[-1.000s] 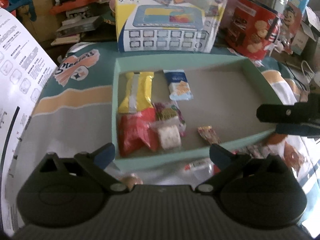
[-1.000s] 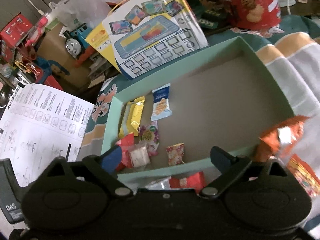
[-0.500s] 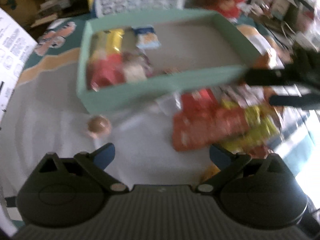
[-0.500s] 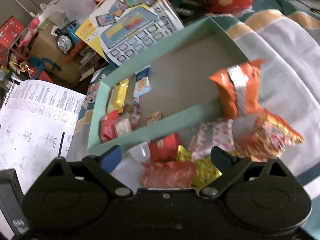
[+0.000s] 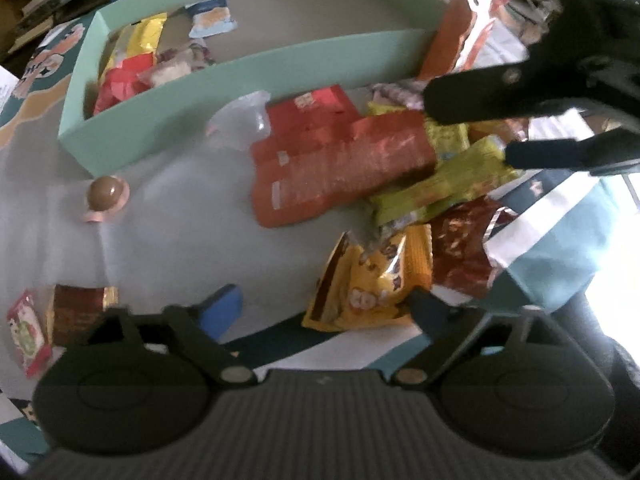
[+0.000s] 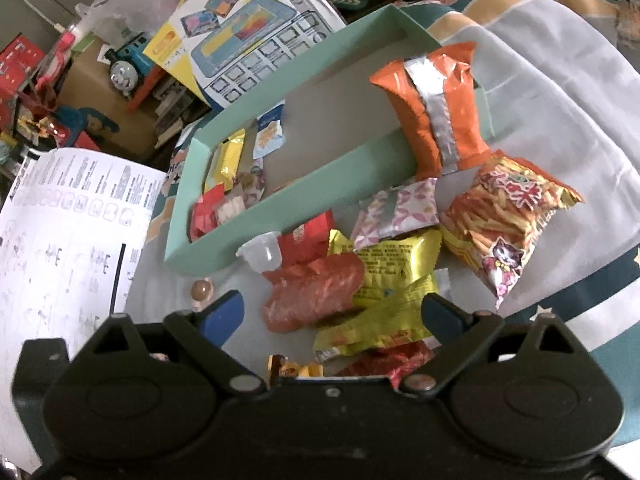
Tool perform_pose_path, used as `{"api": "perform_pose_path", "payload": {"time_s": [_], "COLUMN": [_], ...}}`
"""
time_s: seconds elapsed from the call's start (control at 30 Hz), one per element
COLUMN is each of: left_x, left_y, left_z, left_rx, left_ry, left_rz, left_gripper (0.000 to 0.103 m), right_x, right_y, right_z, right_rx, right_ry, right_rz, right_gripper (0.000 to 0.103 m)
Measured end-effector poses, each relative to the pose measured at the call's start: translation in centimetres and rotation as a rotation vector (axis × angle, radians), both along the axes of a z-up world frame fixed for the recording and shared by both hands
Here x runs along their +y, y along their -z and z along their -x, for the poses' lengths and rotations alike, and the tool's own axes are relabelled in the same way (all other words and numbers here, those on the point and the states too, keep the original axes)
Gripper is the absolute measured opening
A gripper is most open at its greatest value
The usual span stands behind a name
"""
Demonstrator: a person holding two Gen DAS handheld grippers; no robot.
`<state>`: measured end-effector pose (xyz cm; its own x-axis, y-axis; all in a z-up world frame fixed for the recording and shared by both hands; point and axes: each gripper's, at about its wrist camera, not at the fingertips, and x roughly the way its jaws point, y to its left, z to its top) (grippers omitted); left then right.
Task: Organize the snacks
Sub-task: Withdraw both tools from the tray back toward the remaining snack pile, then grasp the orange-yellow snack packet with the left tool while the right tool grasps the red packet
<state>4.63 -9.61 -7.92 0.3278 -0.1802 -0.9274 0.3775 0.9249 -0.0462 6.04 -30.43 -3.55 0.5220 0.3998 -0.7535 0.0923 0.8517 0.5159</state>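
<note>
A mint-green box holds several small snacks at its left end. In front of it lies a pile of loose packs. My left gripper hangs low over the pile, its jaws closing. A yellow pack lies between them, and the blue pad stands clear of it. My right gripper is open above a red sausage pack and a yellow-green pack. An orange bag leans on the box's near right corner.
A clear jelly cup and a brown chocolate ball sit by the box's front wall. A fries bag lies at the right, small packs at the near left. A printed sheet, toy carton and train crowd the far side.
Both grippers have drawn back from over the box and sunk toward the pile in front of it. The left jaws have narrowed. The orange bag has come into both views.
</note>
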Motion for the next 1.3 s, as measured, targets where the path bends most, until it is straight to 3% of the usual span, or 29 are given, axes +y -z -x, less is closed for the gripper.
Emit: {"api": "perform_pose_path", "payload": {"time_s": [0.23, 0.3, 0.43, 0.6, 0.87, 1.1, 1.2, 1.3], "left_x": [3.8, 5.1, 7.3, 9.3, 11.9, 12.2, 11.8, 11.4], "left_y": [0.0, 0.1, 0.3, 0.1, -0.3, -0.2, -0.3, -0.4], "left_z": [-1.3, -1.6, -1.7, -1.8, -2.0, -1.7, -1.5, -1.4], "left_rx": [-0.012, -0.004, 0.007, 0.003, -0.008, -0.004, -0.003, -0.001], "left_ry": [-0.14, -0.173, -0.223, -0.257, -0.306, -0.289, -0.268, -0.253], "left_rz": [-0.008, -0.001, 0.009, 0.03, 0.078, 0.089, 0.089, 0.083], "left_gripper": [0.091, 0.093, 0.094, 0.095, 0.095, 0.097, 0.097, 0.097], "right_x": [2.2, 3.6, 6.7, 8.0, 9.0, 10.1, 10.9, 10.8], "right_y": [-0.5, -0.5, -0.1, 1.5, 2.5, 2.4, 2.7, 2.5], "right_z": [-1.2, -2.0, -3.8, -5.3, -4.2, -3.8, -3.7, -3.4], "right_rx": [-0.058, -0.073, -0.097, -0.033, 0.101, 0.07, 0.016, 0.0], "right_ry": [-0.074, -0.128, -0.236, -0.259, -0.283, -0.335, -0.377, -0.429], "right_rz": [0.078, 0.109, 0.202, 0.222, 0.102, 0.179, 0.28, 0.323], "right_gripper": [0.087, 0.075, 0.062, 0.058, 0.058, 0.057, 0.045, 0.043]}}
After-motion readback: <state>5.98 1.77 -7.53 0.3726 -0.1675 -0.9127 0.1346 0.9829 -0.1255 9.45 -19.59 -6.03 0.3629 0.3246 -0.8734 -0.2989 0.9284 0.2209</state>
